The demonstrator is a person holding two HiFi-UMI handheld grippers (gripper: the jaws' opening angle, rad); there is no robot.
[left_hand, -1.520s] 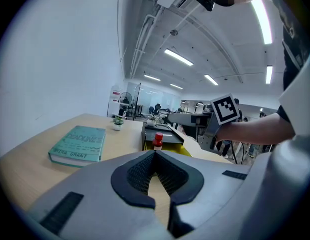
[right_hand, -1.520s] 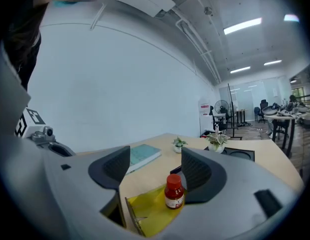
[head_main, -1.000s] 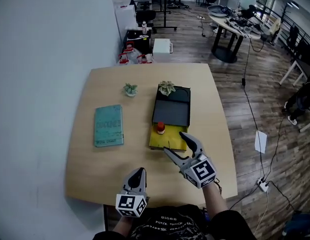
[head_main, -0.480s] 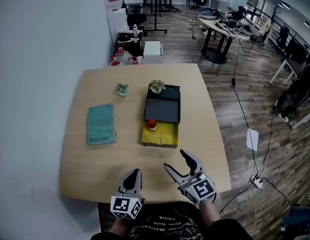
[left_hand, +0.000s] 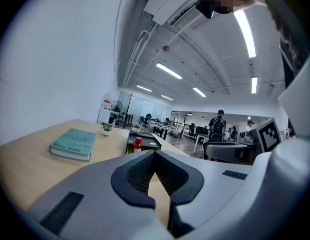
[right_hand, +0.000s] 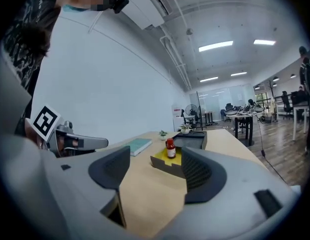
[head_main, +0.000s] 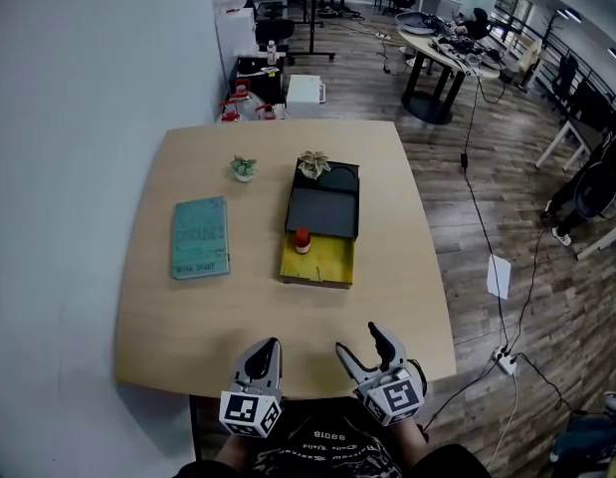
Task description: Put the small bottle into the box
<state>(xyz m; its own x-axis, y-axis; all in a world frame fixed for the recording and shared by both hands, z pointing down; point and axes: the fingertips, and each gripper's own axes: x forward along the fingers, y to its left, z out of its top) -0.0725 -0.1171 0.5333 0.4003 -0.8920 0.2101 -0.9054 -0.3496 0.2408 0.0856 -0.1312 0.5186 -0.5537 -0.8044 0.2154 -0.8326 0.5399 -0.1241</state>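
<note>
Gaping apart with nothing between them, the fingers of the right gripper point(head_main: 359, 340) were held above the bench point(head_main: 188, 317) at its near edge. Just beside, those of the left gripper point(head_main: 267, 351) were pressed together. Well ahead of both, the small bottle point(head_main: 302, 240) was seen upright inside the yellow box point(head_main: 328, 263).

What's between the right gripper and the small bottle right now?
Between the right gripper and the small bottle: only bare table, then the near wall of the box. The head view shows it.
</note>
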